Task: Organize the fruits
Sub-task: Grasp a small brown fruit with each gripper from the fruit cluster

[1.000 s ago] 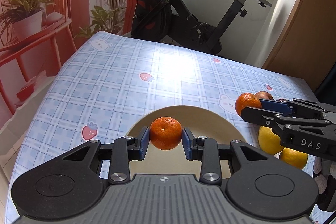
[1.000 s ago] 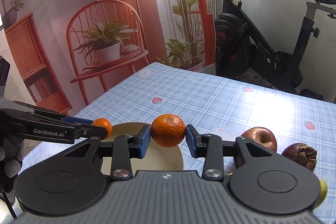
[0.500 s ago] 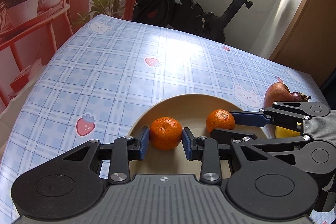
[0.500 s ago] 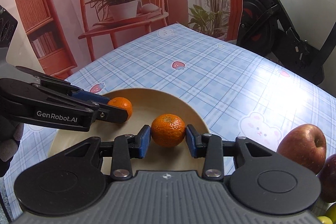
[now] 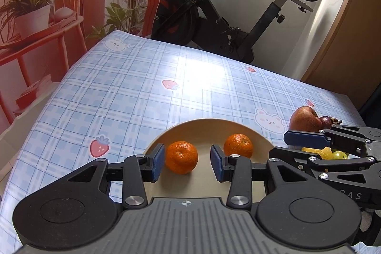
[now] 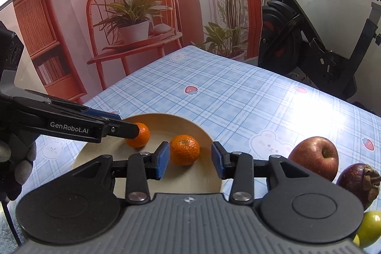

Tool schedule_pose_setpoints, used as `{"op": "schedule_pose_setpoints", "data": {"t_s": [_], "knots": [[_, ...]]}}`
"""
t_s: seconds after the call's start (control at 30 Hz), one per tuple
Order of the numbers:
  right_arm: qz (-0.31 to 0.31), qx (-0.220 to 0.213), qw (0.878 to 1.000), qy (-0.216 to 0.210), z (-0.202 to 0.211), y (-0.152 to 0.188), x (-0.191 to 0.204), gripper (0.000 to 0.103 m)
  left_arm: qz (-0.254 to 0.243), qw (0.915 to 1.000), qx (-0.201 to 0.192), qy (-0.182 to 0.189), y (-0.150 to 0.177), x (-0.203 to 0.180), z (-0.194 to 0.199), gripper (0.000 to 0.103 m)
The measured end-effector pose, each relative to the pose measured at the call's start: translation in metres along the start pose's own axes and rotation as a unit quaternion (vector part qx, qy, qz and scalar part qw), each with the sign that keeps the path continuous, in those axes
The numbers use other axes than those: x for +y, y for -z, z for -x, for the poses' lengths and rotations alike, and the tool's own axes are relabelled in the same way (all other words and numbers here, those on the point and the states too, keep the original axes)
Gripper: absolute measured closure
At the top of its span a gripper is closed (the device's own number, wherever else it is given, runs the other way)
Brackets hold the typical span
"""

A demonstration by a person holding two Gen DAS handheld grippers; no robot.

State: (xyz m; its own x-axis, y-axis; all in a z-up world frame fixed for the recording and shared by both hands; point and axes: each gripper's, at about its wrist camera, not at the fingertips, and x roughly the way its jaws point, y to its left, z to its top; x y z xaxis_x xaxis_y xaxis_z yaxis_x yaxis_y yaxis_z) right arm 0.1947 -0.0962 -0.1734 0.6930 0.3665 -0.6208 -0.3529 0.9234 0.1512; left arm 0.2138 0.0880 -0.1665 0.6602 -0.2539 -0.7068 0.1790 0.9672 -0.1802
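Two mandarins lie on a beige plate [image 5: 204, 129]. One mandarin [image 5: 181, 157] rests between the spread pads of my left gripper [image 5: 187, 163], which is open. The other mandarin [image 6: 185, 149] rests between the spread pads of my right gripper [image 6: 190, 160], also open. In the left wrist view the second mandarin [image 5: 238, 145] sits to the right, with the right gripper's fingers [image 5: 307, 138] beyond it. In the right wrist view the first mandarin [image 6: 140, 135] and the plate [image 6: 195, 177] show behind the left gripper's finger [image 6: 112, 127].
A red apple [image 6: 315, 157], a dark mangosteen [image 6: 359, 179] and a green-yellow fruit [image 6: 370, 226] lie on the blue checked tablecloth to the plate's right. Yellow and green fruit [image 5: 333, 154] show behind the right gripper. An exercise bike [image 5: 214, 23] stands beyond the table's far edge.
Both grippers lowered their mandarins onto the plate and opened; the fruits now lie loose between the pads.
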Motion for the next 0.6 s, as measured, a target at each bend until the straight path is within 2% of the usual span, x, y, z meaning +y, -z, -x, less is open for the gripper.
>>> {"op": "schedule_pose_setpoints", "data": {"t_s": [0.23, 0.37, 0.47, 0.6], "knots": [[-0.024, 0.007, 0.999, 0.024, 0.046, 0.02, -0.021, 0.061, -0.016, 0.9994, -0.023, 0.02, 0.018, -0.039, 0.029, 0.06], [-0.05, 0.009, 0.998, 0.029, 0.065, 0.035, -0.028, 0.062, -0.026, 0.9987, -0.013, 0.042, 0.035, -0.062, 0.033, 0.07], [-0.055, 0.006, 0.998, 0.033, 0.077, 0.043, -0.028, 0.065, -0.036, 0.9979, 0.001, 0.053, 0.046, -0.079, 0.034, 0.07], [-0.075, 0.004, 0.997, 0.034, 0.088, 0.054, -0.031, 0.076, -0.05, 0.9967, 0.012, 0.063, 0.058, -0.095, 0.037, 0.07]]}}
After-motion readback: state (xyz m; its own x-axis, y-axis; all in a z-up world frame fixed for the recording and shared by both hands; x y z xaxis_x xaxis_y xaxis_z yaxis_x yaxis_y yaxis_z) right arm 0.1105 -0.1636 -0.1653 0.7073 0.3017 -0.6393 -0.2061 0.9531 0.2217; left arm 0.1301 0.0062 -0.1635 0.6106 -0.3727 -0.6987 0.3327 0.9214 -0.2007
